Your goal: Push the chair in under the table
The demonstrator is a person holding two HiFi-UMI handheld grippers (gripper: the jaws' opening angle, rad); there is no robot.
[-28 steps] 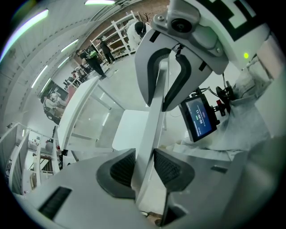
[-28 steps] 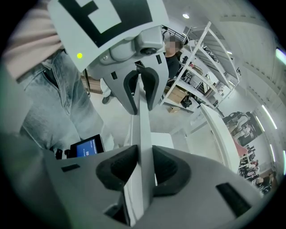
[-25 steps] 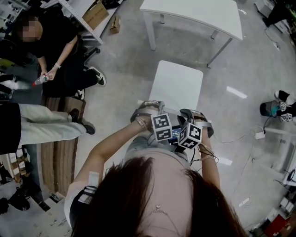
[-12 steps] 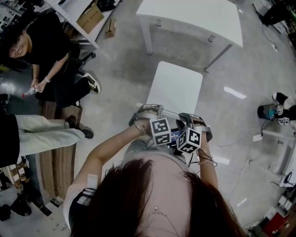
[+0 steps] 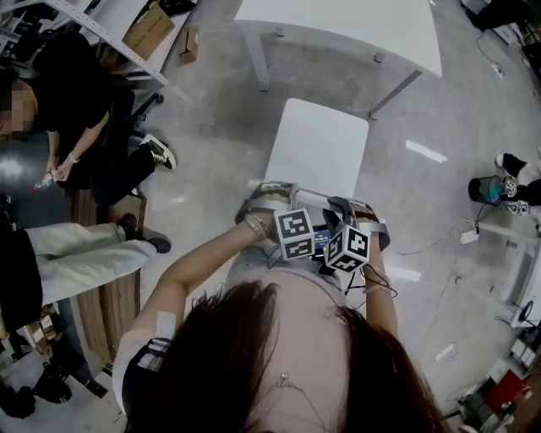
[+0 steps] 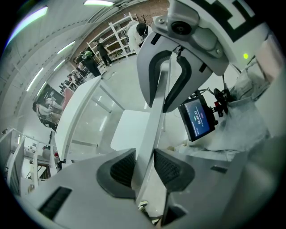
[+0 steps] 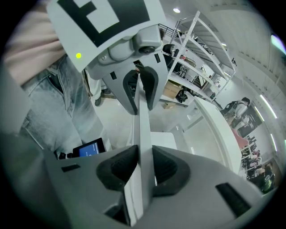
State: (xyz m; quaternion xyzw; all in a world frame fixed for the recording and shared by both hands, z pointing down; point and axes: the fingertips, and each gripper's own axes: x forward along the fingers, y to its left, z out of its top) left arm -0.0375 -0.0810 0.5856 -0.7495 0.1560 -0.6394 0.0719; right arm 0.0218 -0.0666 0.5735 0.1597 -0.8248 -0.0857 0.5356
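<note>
A white chair stands on the grey floor, its seat facing the white table at the top of the head view. Both grippers clamp the top edge of its backrest. My left gripper holds the left part and my right gripper the right part. In the left gripper view the pads of the left gripper press both sides of the white backrest, with the seat and table beyond. The right gripper squeezes the same backrest, opposite the left gripper.
A person in black sits at the left, and another person's legs stretch out below. A cardboard box lies under shelving at top left. A power strip with cables and a teal object lie on the floor at right.
Chair and both grippers have moved forward together towards the table, so the gap between seat and table edge is smaller. The grips on the backrest are unchanged.
</note>
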